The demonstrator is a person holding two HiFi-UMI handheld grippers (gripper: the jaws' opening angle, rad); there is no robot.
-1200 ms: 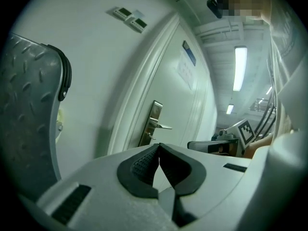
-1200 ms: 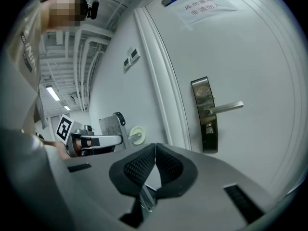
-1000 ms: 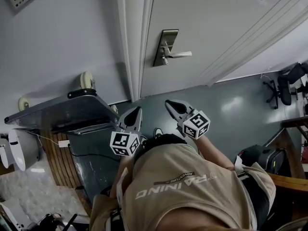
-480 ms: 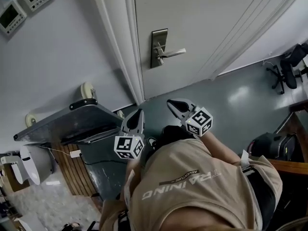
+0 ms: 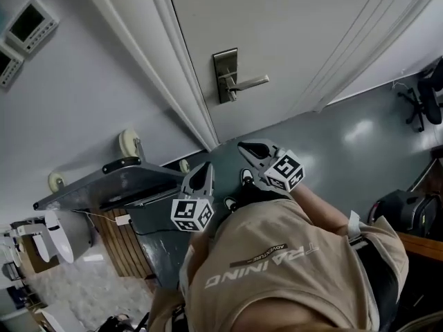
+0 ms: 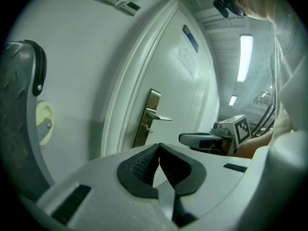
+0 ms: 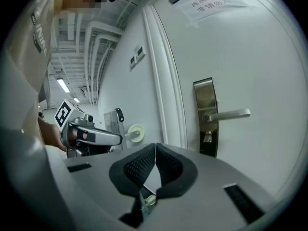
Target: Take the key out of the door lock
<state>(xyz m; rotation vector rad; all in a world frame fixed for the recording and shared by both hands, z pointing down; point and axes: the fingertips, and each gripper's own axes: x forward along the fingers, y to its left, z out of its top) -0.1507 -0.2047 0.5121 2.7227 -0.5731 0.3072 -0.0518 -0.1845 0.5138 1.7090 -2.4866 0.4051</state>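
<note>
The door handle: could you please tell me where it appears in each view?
Head view: the door handle is upper centre, lever pointing right.
Left gripper view: the door handle is near centre, small.
Right gripper view: the door handle is right of centre.
Shared landmark: the metal lock plate behind it.

office hallway: wall panels (image 5: 28, 21), swivel chair (image 5: 433, 94)

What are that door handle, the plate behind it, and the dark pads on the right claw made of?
Door handle: looks like brushed metal, silvery with a soft sheen.
Plate: metal too, duller and darker, apparently satin steel.
Pads on the right claw: probably rubber or soft plastic, matte black with a dotted grip texture.
</note>
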